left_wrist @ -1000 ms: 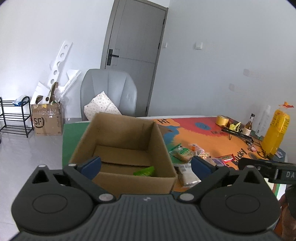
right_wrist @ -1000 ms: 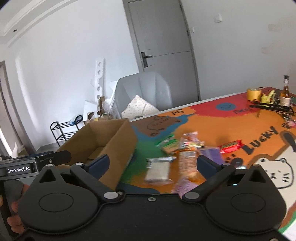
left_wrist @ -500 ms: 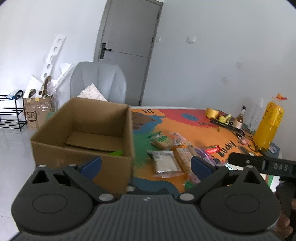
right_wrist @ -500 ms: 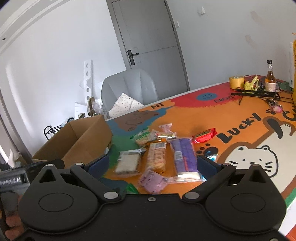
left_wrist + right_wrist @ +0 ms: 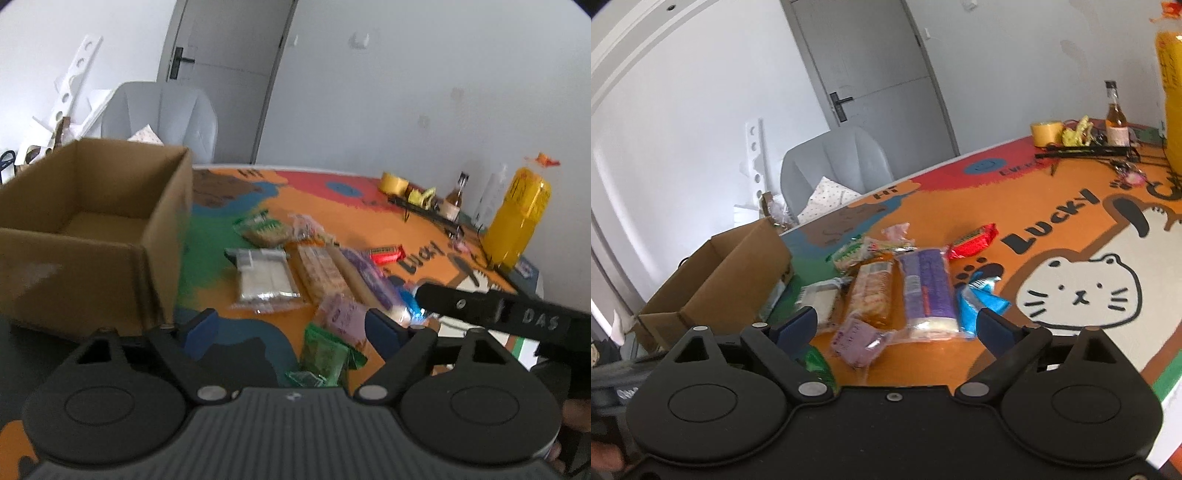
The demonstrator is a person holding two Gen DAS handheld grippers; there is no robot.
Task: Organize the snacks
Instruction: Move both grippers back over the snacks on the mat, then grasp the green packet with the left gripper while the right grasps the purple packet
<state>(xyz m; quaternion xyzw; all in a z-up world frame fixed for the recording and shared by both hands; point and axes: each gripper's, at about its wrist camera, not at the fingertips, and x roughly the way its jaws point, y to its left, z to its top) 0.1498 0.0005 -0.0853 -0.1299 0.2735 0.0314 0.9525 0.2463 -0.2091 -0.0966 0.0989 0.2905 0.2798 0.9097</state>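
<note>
- Left gripper (image 5: 291,325): jaws spread, just been closing, nothing pinched; green packet (image 5: 325,354) lies at 6 o'clock between them.
- Right gripper (image 5: 897,325): spread, just been narrowing, empty; purple packet (image 5: 925,288) at 12 o'clock.
- Cardboard box (image 5: 92,229) sits at 10 o'clock.

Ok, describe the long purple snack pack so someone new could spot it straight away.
Start at the cardboard box on the colourful table mat; the snacks lie in a cluster to its right. The long purple pack lies between the orange-brown biscuit pack and the blue wrapper, the cluster's longest and only purple tube.
</note>
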